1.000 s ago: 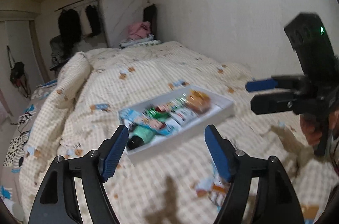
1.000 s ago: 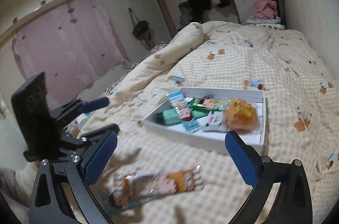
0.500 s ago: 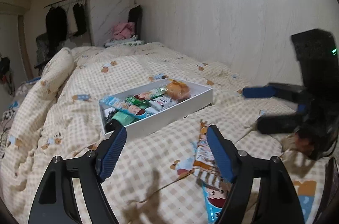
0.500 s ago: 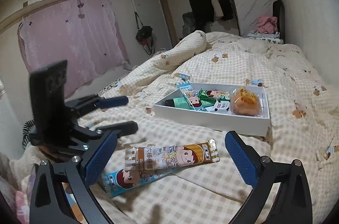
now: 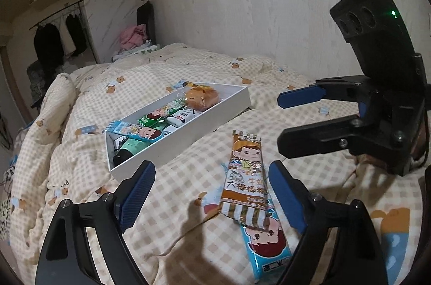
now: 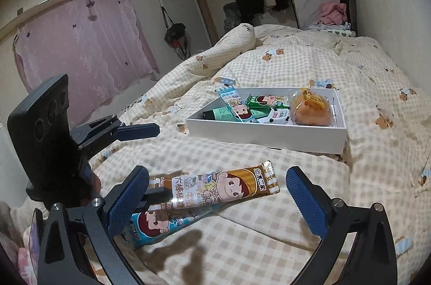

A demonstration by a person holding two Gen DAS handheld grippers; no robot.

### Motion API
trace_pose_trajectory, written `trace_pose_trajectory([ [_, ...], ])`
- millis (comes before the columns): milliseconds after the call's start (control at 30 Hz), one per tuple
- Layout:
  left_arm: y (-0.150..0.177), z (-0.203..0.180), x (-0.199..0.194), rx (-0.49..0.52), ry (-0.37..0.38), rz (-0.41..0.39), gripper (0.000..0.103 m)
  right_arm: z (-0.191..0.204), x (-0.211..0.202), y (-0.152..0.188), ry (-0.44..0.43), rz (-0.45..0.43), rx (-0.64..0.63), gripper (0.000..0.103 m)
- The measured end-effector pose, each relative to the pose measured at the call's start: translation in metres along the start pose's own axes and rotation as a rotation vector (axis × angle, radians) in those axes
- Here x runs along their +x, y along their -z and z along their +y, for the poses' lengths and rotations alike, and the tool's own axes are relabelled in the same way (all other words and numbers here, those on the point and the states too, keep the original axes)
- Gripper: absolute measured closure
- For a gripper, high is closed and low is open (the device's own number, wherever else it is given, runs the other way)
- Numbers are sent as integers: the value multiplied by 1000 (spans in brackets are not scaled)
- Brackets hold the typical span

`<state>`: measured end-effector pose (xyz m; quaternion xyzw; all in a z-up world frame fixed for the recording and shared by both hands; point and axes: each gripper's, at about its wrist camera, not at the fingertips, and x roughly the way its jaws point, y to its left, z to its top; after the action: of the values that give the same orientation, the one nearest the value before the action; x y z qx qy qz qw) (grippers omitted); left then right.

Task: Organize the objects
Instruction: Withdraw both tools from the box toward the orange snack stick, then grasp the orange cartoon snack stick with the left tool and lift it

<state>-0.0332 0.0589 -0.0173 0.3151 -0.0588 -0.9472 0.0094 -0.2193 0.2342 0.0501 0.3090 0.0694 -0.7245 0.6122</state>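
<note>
Both grippers are hanging low over the checked quilt (image 6: pixel 309 64), nothing in either: the left gripper (image 5: pixel 211 194) has just been spreading its jaws wider, and the right gripper (image 6: pixel 215 200) is standing wide apart too. A brown snack packet (image 5: pixel 245 177) is lying across a blue snack packet (image 5: pixel 266 244) on the quilt between them, untouched. The white box (image 6: pixel 266 136) of snacks is sitting just beyond the packets.

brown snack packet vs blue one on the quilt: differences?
The brown packet lies on top, fully visible; the blue packet sits beneath, partly covered. The brown has striped ends; the blue does not. They cross at an angle. Both are long cartoon-child wrappers outside the white box.
</note>
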Motion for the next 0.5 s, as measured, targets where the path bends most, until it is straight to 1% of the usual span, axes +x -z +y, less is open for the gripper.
trace_pose_trajectory([
  [100, -2, -3, 1, 14, 63, 4, 14, -3, -2, 1, 7, -6, 22, 1],
  [133, -3, -5, 4, 24, 82, 18, 14, -6, -2, 1, 7, -8, 38, 1],
  [267, -3, -9, 19, 31, 116, 79, 15, -17, -3, 2, 9, -12, 96, 1],
  [333, -3, -8, 23, 23, 124, 97, 17, -20, -4, 2, 5, -12, 112, 1],
  [400, -3, -7, 25, 11, 146, 105, 23, -20, -4, 3, 8, -13, 118, 1],
  [467, -5, -6, 26, -3, 169, 113, 38, -19, -7, 3, 24, -22, 118, 1],
  [500, -5, -4, 28, -9, 192, 119, 40, -18, -8, 3, 38, -32, 119, 1],
])
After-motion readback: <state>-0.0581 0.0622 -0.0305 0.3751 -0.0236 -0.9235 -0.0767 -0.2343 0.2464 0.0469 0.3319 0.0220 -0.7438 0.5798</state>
